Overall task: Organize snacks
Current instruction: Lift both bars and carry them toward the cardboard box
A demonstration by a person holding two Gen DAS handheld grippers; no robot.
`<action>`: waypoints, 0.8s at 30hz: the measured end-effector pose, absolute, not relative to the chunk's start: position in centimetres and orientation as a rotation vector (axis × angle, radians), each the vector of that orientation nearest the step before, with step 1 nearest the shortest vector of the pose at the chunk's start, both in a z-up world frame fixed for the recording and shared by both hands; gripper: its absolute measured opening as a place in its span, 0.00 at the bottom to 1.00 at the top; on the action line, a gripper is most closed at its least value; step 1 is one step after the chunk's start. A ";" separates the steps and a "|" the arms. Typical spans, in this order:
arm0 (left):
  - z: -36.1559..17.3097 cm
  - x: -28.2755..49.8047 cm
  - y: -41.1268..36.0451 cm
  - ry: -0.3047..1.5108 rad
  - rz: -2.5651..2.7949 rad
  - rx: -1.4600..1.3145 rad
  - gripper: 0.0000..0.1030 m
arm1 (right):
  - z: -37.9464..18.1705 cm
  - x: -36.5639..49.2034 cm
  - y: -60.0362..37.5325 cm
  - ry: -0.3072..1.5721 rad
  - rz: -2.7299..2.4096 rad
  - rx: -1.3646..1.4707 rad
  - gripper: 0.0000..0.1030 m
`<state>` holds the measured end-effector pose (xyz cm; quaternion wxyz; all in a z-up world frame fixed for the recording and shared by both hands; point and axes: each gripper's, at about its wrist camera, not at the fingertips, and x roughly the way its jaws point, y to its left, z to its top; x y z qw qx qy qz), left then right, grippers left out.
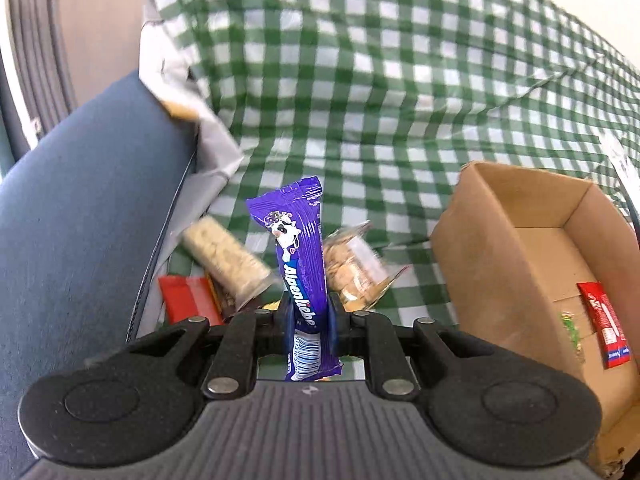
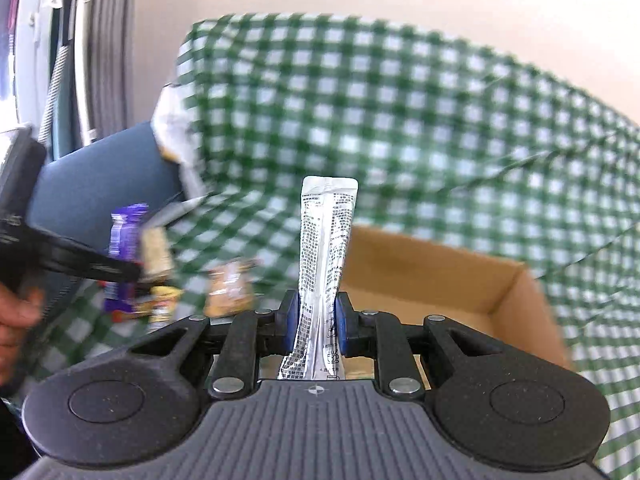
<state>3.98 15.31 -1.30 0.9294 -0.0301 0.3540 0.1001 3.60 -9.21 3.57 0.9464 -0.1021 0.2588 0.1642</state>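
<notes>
On the green-and-white checked tablecloth, near its left edge beside a blue cushion, the left gripper pinches a purple foil Alpenliebe candy stick low on its length, the pack standing upright between the jaws above loose clear-wrapped snacks. To the right, the right gripper clamps a silver foil sachet near its base, before the open brown cardboard box. Both packs look light, soft and slippery, best held mid-body rather than by the crimped ends.
</notes>
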 end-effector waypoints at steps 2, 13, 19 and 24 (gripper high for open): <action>-0.8 3.5 14.5 0.698 0.195 -0.045 0.17 | 3.2 3.8 -11.4 0.519 0.284 -0.202 0.20; 0.8 1.2 8.9 0.534 0.103 -0.006 0.17 | 2.1 2.5 -15.9 0.418 0.195 -0.257 0.20; 1.0 0.4 6.0 0.464 0.025 0.049 0.17 | 1.5 1.9 -16.8 0.398 0.147 -0.346 0.20; 0.5 0.8 4.5 0.464 -0.030 0.061 0.17 | 1.5 1.8 -17.8 0.407 0.112 -0.332 0.20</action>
